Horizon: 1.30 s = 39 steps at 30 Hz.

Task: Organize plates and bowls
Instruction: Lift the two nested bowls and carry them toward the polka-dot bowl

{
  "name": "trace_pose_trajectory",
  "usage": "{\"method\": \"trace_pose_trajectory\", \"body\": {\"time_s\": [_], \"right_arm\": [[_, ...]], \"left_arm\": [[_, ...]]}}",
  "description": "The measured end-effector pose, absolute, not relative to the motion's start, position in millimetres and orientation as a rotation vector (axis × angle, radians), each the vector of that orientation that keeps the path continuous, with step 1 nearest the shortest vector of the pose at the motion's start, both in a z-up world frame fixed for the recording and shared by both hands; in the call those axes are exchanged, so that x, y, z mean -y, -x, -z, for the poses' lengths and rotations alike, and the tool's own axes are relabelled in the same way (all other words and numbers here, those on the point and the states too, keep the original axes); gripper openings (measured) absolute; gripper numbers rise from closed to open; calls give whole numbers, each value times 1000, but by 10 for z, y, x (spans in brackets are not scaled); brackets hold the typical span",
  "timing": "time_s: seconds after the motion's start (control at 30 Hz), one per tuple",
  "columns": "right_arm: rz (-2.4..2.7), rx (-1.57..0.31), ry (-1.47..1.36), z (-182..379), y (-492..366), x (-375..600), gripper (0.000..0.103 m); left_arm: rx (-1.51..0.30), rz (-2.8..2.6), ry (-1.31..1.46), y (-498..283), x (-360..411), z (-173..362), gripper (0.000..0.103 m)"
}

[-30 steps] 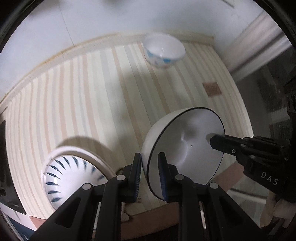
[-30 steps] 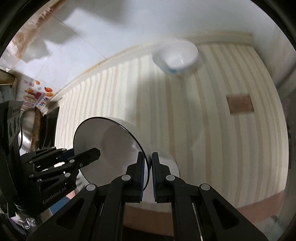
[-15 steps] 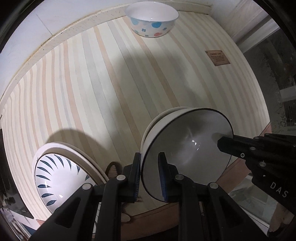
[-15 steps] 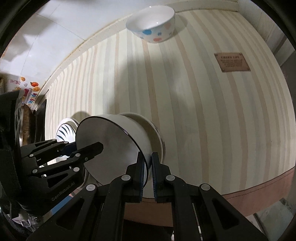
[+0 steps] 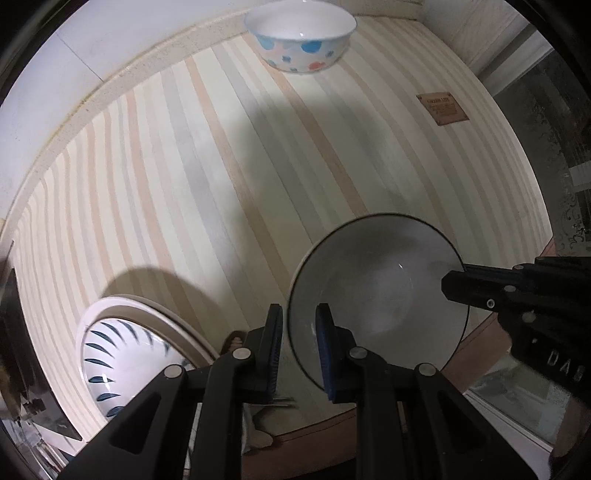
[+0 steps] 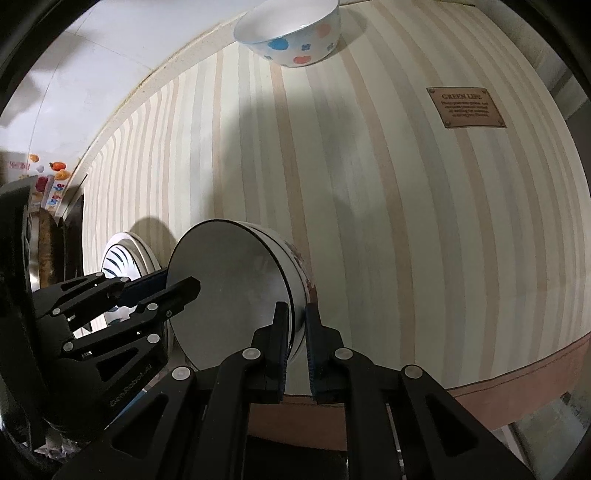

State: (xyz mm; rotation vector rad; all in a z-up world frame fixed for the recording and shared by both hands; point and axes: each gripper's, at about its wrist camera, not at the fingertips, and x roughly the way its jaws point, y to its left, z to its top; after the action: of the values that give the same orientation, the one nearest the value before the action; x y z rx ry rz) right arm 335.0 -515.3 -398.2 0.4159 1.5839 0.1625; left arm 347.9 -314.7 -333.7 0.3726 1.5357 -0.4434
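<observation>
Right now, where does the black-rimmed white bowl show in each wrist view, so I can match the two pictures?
Left wrist view: the black-rimmed white bowl sits lower right of centre, its near rim between the left gripper fingers.
Right wrist view: the same bowl sits lower left of centre, its rim between the right gripper fingers, nested in another bowl.
Shared landmark: the spotted bowl at the top of both.

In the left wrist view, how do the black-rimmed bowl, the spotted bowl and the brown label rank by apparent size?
1. black-rimmed bowl, though it is nearest the camera
2. spotted bowl, farther away, so true size is unsure
3. brown label, clearly smallest
</observation>
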Motion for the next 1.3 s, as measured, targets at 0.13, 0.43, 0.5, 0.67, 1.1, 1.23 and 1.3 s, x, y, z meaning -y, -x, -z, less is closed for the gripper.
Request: {"method": "trace_pose_trajectory", "body": {"time_s": [0.13,0.43,0.5,0.67,1.1,1.23,1.3], "right_arm": [[-200,-1565,-485,3848,-3455,5284,12],[-152,-1334,-604,3596,-4611,5882,46],[-125,-1321,-629,3717,-4920,5971,46],[-80,-1366,-690,4196,-5543,6088,40],[-47,-1416,-634,4347,-5774,5978,14],[-66,-1400,-622,4150,-5679,5961,14],[-80,-1384,-607,3994,-5598,5919,14]], "left_arm": [[-1467,450,-312,-3693,3068,2969,17],[-1437,415,-48,-5205,3321,3003,30],[-1460,414,-45,-5452,3450,3170,30],[-1519,428,-80,-5823,3753,3585,27],[-1498,445,-135,-5642,3902,3543,17],[-1455,457,-140,-5523,3824,3295,17],[-1436,461,-136,-5392,3744,3118,17]]}}
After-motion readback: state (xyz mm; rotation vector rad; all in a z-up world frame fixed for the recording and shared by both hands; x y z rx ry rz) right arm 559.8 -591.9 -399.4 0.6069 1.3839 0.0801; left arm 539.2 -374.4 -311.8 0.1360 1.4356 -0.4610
